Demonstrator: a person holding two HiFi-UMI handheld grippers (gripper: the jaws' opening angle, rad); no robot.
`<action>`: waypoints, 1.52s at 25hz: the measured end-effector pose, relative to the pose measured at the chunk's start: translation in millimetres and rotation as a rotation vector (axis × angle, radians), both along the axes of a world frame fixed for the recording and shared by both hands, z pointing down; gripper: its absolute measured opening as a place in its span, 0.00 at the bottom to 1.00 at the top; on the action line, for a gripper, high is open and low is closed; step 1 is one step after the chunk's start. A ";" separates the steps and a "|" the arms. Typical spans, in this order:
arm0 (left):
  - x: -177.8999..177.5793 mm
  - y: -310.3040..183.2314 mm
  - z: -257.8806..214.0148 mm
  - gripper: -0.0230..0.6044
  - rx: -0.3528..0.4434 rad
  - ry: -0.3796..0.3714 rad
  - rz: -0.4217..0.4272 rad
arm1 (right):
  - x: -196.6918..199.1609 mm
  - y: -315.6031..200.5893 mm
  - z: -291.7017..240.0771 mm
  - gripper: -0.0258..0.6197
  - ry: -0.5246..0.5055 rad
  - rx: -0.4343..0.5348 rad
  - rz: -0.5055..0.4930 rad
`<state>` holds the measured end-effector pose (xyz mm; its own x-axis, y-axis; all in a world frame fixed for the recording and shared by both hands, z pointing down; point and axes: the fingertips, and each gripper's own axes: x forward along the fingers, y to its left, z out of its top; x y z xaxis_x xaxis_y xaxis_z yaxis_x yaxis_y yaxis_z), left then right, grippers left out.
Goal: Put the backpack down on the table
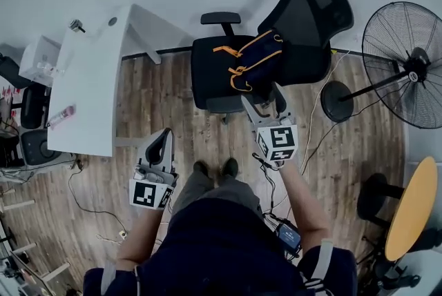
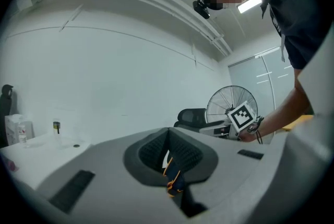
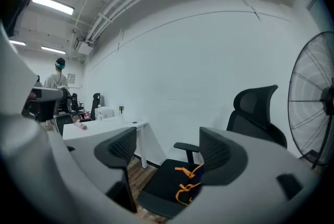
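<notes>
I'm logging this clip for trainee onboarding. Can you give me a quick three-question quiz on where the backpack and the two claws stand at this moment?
1. Multiple choice: the backpack is bound for the white table. Where does it lie now? A) on that table B) on the office chair's seat C) hung over that chair's headrest
2. True or false: the right claw is shut on a backpack strap.
3. Fill in: the left claw has its jaws ____, with nothing held.

Key: 1 B. 2 False: its jaws stand apart and empty. 3 together.
</notes>
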<state>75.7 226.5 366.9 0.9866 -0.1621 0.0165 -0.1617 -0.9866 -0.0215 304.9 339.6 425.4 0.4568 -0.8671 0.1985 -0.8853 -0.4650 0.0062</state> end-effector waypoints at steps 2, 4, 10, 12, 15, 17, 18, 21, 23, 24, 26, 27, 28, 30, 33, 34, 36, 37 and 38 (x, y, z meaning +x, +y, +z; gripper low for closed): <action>15.2 -16.1 5.4 0.04 0.009 -0.012 0.016 | 23.3 -15.0 16.1 0.63 -0.017 -0.022 0.022; 31.3 -34.8 10.3 0.04 0.008 -0.017 0.043 | 45.2 -28.8 31.3 0.63 -0.031 -0.043 0.060; 70.2 -90.0 19.4 0.04 -0.027 -0.028 0.141 | 96.6 -59.3 85.6 0.61 -0.126 -0.096 0.216; 83.3 -106.1 25.4 0.04 -0.014 -0.036 0.176 | 114.1 -67.9 105.1 0.61 -0.160 -0.112 0.264; 103.5 -121.3 32.2 0.04 -0.012 -0.039 0.216 | 139.0 -74.2 131.6 0.61 -0.202 -0.136 0.325; 113.8 -127.2 36.3 0.04 -0.009 -0.048 0.234 | 153.8 -75.0 151.5 0.60 -0.241 -0.148 0.361; 118.8 -128.8 38.8 0.04 -0.013 -0.058 0.239 | 161.5 -74.0 161.5 0.60 -0.264 -0.149 0.379; 134.0 -132.4 45.5 0.04 -0.026 -0.080 0.234 | 187.8 -66.6 189.6 0.58 -0.338 -0.130 0.443; 142.6 -135.6 47.0 0.04 -0.015 -0.078 0.233 | 204.8 -63.0 208.4 0.58 -0.383 -0.119 0.478; 146.3 -137.7 48.4 0.04 -0.008 -0.080 0.228 | 213.0 -62.6 217.7 0.58 -0.398 -0.118 0.487; 154.1 -140.5 53.7 0.04 -0.011 -0.097 0.211 | 228.9 -62.7 235.5 0.57 -0.422 -0.124 0.500; 158.9 -140.5 57.0 0.04 -0.019 -0.109 0.204 | 236.8 -62.6 242.9 0.57 -0.431 -0.127 0.508; 163.7 -139.9 60.3 0.04 -0.026 -0.120 0.200 | 243.9 -62.5 249.0 0.57 -0.435 -0.131 0.514; 171.0 -138.7 66.9 0.04 -0.031 -0.133 0.205 | 253.9 -62.2 258.0 0.57 -0.432 -0.141 0.523; 179.9 -139.1 71.5 0.04 -0.038 -0.135 0.219 | 261.0 -62.3 269.2 0.56 -0.444 -0.144 0.531; 183.0 -139.5 73.2 0.04 -0.043 -0.141 0.218 | 263.1 -61.9 273.4 0.56 -0.453 -0.143 0.536; 190.0 -138.4 73.0 0.04 -0.048 -0.132 0.225 | 267.2 -61.2 281.6 0.55 -0.463 -0.146 0.540; 193.0 -137.6 72.2 0.04 -0.048 -0.123 0.231 | 268.7 -61.3 285.9 0.54 -0.464 -0.150 0.540; 194.8 -137.5 73.2 0.04 -0.050 -0.125 0.233 | 270.0 -61.3 290.6 0.54 -0.467 -0.153 0.541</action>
